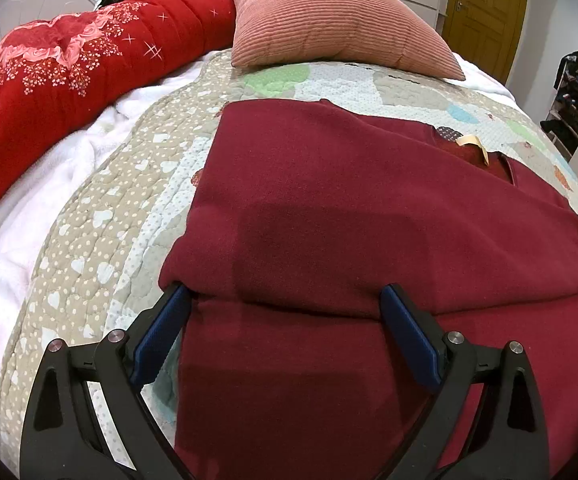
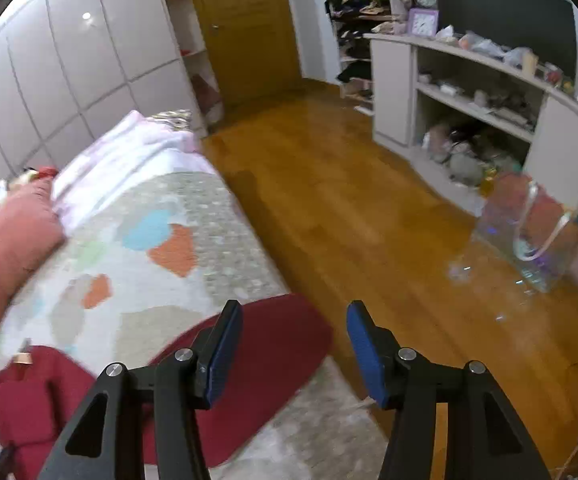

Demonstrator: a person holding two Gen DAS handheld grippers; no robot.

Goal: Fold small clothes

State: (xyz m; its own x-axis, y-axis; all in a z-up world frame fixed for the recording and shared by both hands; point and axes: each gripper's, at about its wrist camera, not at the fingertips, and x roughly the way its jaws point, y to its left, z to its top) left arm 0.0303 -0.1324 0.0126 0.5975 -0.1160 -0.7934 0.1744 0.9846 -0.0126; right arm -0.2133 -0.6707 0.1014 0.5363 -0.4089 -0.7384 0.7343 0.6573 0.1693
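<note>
**Maroon garment lying folded on the bed, both tools free of it**

While the left tool (image 1: pixel 285 296) hangs low over the bed, its blue pads stand wide apart, one at the left edge of the maroon garment (image 1: pixel 369 208) and the other resting over the cloth, neither pinching it. The garment lies spread on the patchwork quilt (image 1: pixel 101 264), a fold ridge running across it just beyond the pads and a tan neck label (image 1: pixel 471 141) showing toward the right edge of the bed. A pink ribbed pillow (image 1: pixel 329 20) sits near the head of the bed, with a red flowered duvet (image 1: pixel 69 68) bunched along the left side.

The right tool (image 2: pixel 295 336) sits off the bed's right edge over the wooden floor (image 2: pixel 349 208), pads apart with nothing between them. That view is blurred.
</note>
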